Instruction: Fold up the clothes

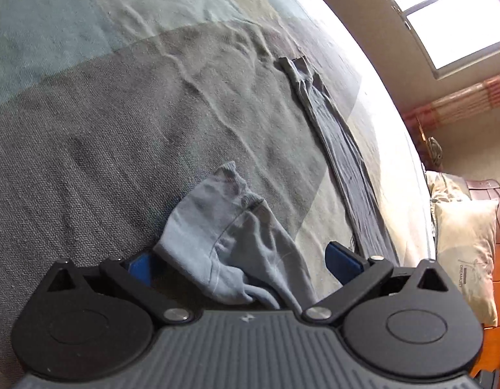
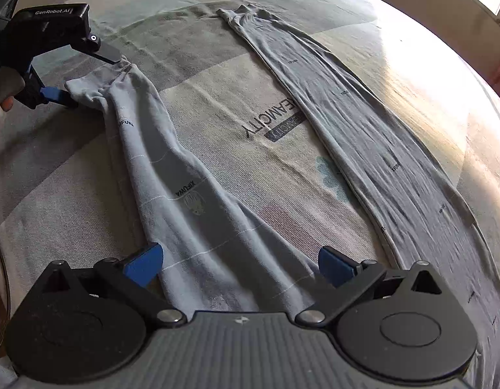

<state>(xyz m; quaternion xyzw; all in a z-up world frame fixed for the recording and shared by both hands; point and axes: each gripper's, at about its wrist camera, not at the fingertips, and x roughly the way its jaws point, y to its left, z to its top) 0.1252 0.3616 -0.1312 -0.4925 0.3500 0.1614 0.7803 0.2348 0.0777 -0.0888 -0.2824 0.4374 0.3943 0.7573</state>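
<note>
Fingers (image 2: 143,264) spread wide, straddling pale-blue trousers (image 2: 185,194).

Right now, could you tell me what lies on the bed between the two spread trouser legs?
Only bare bedspread printed with lettering lies between the near trouser leg and the far trouser leg; no other item sits there. The right wrist view shows it.

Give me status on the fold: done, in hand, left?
Done: the darker grey long garment lies straightened flat on the patterned bedspread. In hand: the light grey printed trousers lie stretched out, left gripper open around the cuff end, right gripper open over the other end. Left: no fold shows in either yet.
</note>
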